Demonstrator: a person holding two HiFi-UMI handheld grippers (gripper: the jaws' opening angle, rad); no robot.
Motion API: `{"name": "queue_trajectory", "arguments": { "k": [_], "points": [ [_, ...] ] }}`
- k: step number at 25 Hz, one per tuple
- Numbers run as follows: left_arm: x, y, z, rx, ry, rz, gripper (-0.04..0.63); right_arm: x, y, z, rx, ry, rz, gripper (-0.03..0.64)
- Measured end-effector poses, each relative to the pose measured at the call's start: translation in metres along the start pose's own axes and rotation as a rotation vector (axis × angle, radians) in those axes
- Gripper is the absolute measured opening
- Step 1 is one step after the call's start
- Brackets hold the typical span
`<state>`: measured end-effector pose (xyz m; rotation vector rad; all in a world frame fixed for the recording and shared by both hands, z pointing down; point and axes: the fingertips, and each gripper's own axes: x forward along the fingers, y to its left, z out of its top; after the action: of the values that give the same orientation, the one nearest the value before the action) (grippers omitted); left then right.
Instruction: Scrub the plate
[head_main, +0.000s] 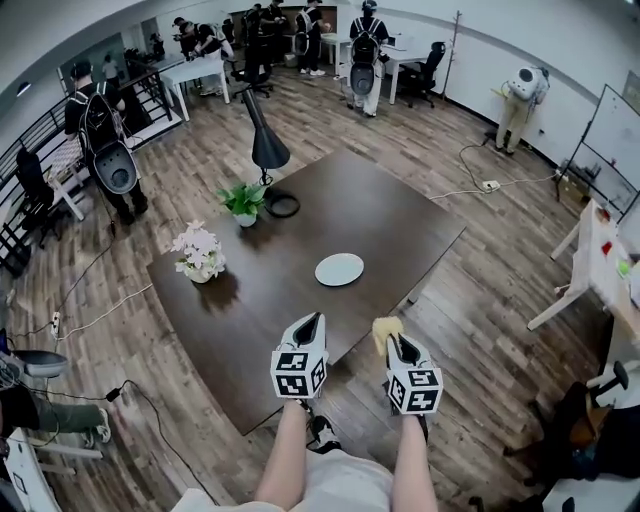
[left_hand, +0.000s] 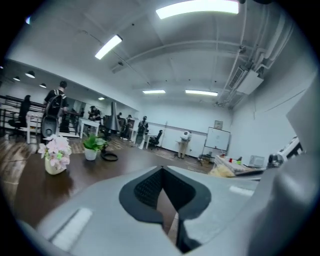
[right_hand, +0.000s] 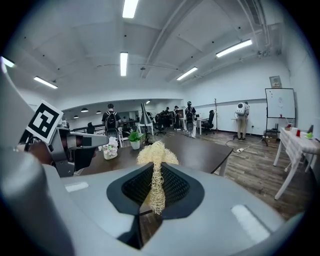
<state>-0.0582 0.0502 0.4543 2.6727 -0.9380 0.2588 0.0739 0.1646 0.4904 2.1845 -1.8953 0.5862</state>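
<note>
The plate (head_main: 339, 269) lies bare on the worktop (head_main: 400, 225), towards the middle of its near right edge, apart from both tools. The left hand-held gripper (left_hand: 163, 171) hangs over that edge with its jaws closed together and nothing between them. Beside it, the right hand-held gripper (right_hand: 156, 175) is clamped on a pale fibrous scrubber (right_hand: 156, 155), whose tuft sticks out past the jaw tips.

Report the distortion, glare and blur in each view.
Head view: fisheye curves the room's edges, the plate is sharp. Left gripper view: dark corners, ceiling light blown out, left gripper soft up close. Right gripper view: dark corners too, the scrubber crisp in the right gripper.
</note>
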Motion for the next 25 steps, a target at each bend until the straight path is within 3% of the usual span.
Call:
{"name": "queue_trajectory", "arguments": {
  "k": [2, 4, 11, 17, 25],
  "points": [
    [0.016, -0.001, -0.001, 0.045, 0.04, -0.052, 0.001, 0.013, -0.004, 0.009, -0.015, 0.0, -0.006, 0.064],
    [0.027, 0.006, 0.001, 0.069, 0.05, -0.055, 0.001, 0.026, -0.006, 0.016, -0.03, 0.004, -0.013, 0.064],
    [0.05, 0.029, 0.009, 0.041, 0.069, -0.076, 0.001, 0.071, -0.008, 0.038, -0.079, 0.049, -0.012, 0.064],
    [0.055, 0.061, 0.018, 0.052, 0.083, -0.073, 0.001, 0.103, 0.011, 0.066, -0.106, 0.013, -0.012, 0.064],
    [0.05, 0.074, -0.003, 0.038, 0.114, -0.047, 0.001, 0.117, 0.017, 0.048, -0.085, 0.037, 0.006, 0.064]
  ]
}}
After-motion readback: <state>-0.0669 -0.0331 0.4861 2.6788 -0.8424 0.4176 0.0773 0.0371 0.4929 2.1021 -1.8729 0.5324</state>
